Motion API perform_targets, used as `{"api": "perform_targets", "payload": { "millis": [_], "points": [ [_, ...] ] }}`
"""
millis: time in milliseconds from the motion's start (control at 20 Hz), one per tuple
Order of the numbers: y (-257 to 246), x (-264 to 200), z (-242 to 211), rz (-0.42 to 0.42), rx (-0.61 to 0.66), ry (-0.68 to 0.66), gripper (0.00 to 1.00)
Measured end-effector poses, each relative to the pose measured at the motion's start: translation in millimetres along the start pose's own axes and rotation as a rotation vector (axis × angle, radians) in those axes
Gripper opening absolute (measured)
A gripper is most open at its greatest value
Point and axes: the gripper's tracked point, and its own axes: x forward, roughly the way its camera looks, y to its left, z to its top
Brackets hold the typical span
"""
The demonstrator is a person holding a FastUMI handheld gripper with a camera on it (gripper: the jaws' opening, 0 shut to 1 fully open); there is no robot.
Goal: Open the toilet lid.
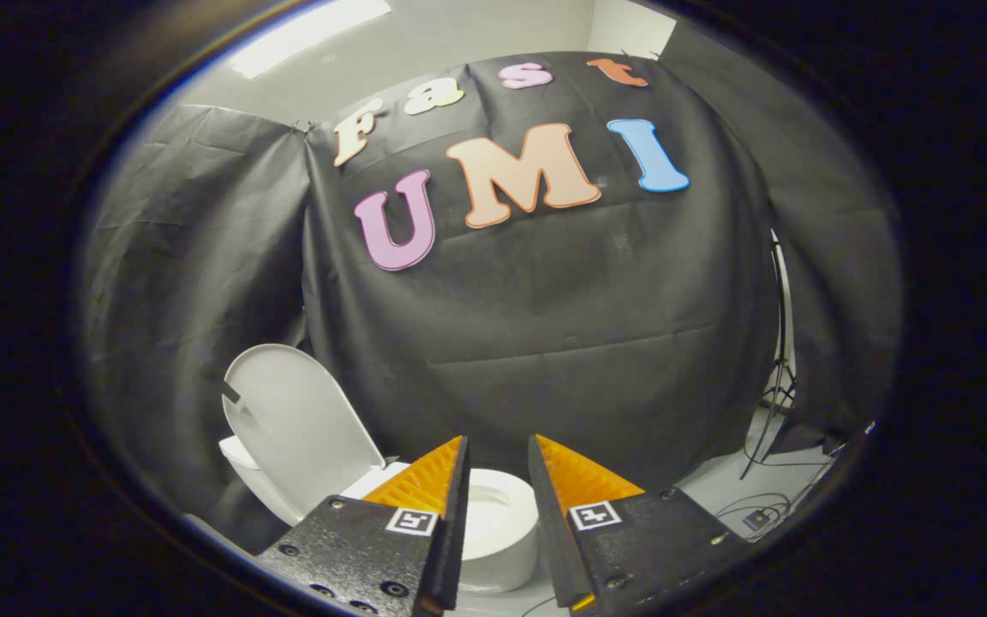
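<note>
Toilet lid [296,420] stood up, already open, at about eight o'clock from the middle of the view. It was white and rounded, and it leaned back against the black cloth wall [545,326]. A small dark mark sat on the lid's left edge. Below the lid, the white toilet [506,527] sat on the floor [716,488], and its bowl showed at six o'clock, just beyond the fingertips and partly hidden by them.

Next came the hand-held gripper [498,441], at six o'clock. Its two fingers [425,488] pointed forward and a little up. They stood apart with a clear gap between them, and nothing was held in that gap. The fingers touched neither the lid nor the bowl. The lid was off to the left of the left finger, at about ten o'clock from its tip. Each finger had ridged pads and a small square marker [594,515] on top.

Farther right, at about four o'clock, a thin stand [780,377] rose beside the cloth wall. Some cables [750,510] lay loose on the pale floor near its foot, with a small dark box among them.
</note>
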Motion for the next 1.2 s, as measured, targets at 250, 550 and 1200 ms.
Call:
{"api": "perform_targets", "payload": {
  "millis": [250,550,1200],
  "points": [
    [-45.1,-16.8,-5.3,-0.03,-0.021,0.006,0.41],
    [-88.8,-37.5,-1.7,-0.053,-0.055,0.022,0.41],
    [-133.5,-69.2,-9.2,-0.071,-0.088,0.046,0.41]
  ]
}}
